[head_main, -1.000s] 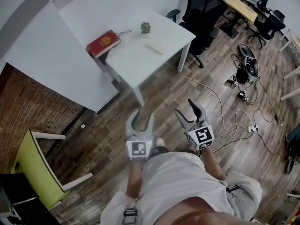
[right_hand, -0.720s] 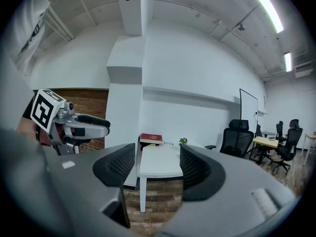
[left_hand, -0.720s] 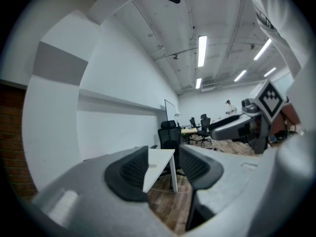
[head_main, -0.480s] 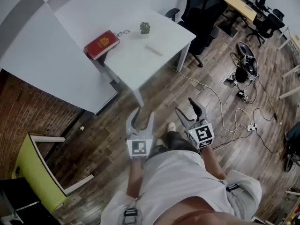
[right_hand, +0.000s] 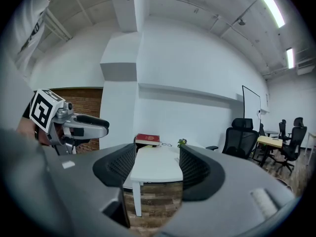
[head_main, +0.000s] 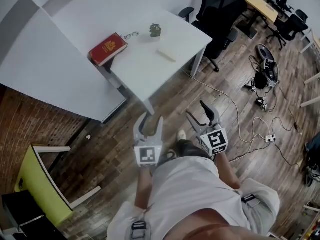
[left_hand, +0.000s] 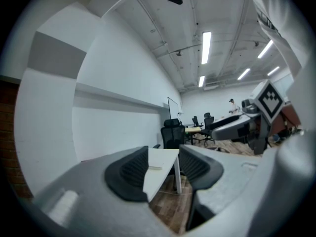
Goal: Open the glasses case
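Head camera: above the person, facing steeply down on the white table [head_main: 145, 69]. Gripper cameras: low, near level, facing that table from well back. All three share it. Each gripper view also catches the other: left gripper [right_hand: 101, 125], right gripper [left_hand: 217, 131].

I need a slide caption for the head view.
Left tool and right tool, both open, face a white table with red book, plant and pale case.
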{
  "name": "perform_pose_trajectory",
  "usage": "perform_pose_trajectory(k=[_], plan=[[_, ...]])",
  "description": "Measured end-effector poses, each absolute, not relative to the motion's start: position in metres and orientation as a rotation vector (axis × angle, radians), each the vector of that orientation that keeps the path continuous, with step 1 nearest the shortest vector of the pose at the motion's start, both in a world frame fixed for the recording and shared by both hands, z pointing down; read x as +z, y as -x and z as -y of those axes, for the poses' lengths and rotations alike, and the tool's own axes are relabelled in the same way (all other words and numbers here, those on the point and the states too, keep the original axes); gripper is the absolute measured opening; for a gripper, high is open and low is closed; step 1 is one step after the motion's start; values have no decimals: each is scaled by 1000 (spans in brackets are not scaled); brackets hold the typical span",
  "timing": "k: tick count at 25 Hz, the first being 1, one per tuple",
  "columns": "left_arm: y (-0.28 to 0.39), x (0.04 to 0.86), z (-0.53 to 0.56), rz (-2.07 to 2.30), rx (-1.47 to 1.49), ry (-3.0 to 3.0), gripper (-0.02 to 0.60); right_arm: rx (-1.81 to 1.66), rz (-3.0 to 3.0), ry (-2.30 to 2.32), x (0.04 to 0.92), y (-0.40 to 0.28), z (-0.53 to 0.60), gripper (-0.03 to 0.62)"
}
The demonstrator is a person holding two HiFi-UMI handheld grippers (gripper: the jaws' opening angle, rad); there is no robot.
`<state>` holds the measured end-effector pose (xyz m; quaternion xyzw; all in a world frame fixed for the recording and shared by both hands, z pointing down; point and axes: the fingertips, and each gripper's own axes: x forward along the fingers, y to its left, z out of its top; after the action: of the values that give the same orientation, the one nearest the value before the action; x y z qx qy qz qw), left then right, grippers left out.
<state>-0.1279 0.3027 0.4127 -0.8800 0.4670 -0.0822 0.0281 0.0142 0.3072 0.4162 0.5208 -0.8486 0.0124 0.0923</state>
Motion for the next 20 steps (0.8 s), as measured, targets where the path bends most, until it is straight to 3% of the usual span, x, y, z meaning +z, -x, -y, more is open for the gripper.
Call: perform_pose_trajectory(k=[20], plan=[[59,405,-201,-1506,-297,2657,195,60,2596,-1459,417,-77,-201,275]])
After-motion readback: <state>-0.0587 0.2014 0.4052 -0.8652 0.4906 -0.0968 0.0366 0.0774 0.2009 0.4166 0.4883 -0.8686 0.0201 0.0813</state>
